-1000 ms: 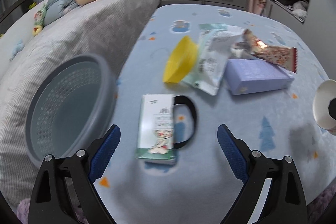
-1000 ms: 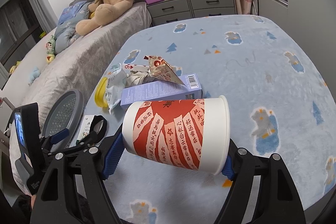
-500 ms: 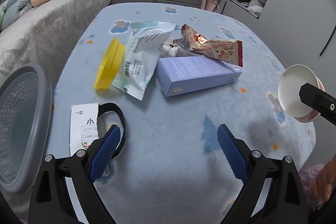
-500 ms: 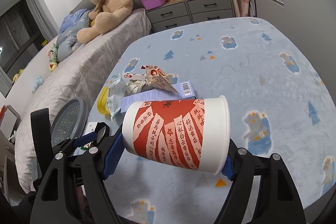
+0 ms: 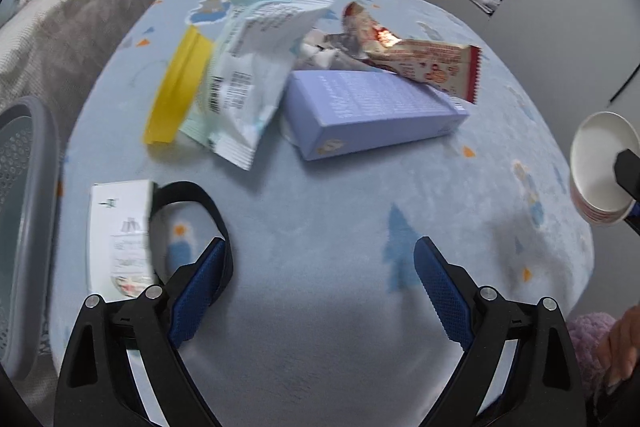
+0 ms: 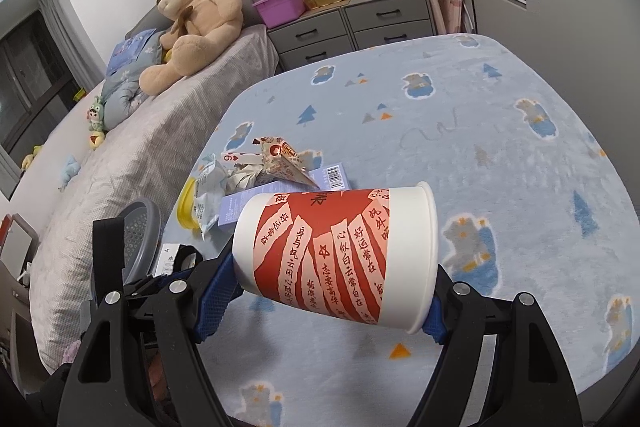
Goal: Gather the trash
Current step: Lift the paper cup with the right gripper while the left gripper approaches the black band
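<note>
Bedroom setting: pale blue patterned blanket spread as the working surface, grey bed alongside with a teddy bear at its head, grey drawers at the back wall.

Right claw: clamped on a red-and-white paper cup, held on its side, one pad on the base, the other at the rim. Cup is off the blanket. In the left wrist view the same cup appears at the right edge, mouth facing the camera.

Left claw: jaws apart, nothing between them, pointed down at bare blanket.

Trash on the blanket, left wrist view:
- lilac box, lying flat, centre.
- red-and-white snack wrapper, resting across the far end of the box.
- white-and-teal pouch, just left of the box, overlapping a yellow lid.
- small white carton, near the left pad, with a black band looped beside it.

Grey perforated basket at the left edge, tilted against the bed side.

Part of a hand and a purple fuzzy sleeve show at the lower right.
</note>
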Action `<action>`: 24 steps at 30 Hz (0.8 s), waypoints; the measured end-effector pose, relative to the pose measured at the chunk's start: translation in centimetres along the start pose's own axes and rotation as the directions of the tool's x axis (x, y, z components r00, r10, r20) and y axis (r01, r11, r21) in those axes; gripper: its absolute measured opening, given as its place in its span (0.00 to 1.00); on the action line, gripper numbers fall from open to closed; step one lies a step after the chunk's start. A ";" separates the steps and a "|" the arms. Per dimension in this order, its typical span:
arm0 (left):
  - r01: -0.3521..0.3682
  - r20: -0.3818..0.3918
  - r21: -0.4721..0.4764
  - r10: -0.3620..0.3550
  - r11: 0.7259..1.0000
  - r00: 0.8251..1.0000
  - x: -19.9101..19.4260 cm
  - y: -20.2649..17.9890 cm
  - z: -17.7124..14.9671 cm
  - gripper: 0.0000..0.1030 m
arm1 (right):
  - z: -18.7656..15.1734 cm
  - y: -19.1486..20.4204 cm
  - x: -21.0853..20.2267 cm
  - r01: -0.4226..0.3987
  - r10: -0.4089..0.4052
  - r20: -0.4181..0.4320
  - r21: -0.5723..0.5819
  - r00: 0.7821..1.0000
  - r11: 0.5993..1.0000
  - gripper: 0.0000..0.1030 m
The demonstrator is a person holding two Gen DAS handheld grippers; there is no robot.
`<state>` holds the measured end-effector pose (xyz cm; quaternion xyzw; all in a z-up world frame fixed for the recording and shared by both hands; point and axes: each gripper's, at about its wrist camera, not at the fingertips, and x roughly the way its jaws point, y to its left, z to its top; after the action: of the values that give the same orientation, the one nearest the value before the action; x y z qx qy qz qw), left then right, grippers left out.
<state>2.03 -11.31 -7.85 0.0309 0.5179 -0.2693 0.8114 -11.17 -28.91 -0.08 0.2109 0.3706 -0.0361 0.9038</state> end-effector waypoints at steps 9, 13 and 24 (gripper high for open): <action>0.066 -0.015 0.064 -0.065 0.996 0.998 -0.4 -4.5 -1.5 0.87 | 0.4 -2.0 -1.2 0.030 -0.031 0.029 0.038 0.999 0.999 0.72; 0.025 -0.030 0.100 -0.022 0.995 0.999 -0.7 -6.0 -2.1 0.87 | 0.3 -2.6 -1.5 0.034 -0.035 0.033 0.043 0.999 0.998 0.72; -0.163 0.000 0.135 0.165 0.977 0.986 -1.7 -5.7 -2.7 0.87 | 0.0 -2.9 -2.2 0.026 -0.028 0.045 0.042 0.999 0.999 0.72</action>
<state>-3.38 -14.58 -6.29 0.1296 0.4986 -0.2356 0.8241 -13.45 -31.74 0.38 0.2238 0.3521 -0.0608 0.9068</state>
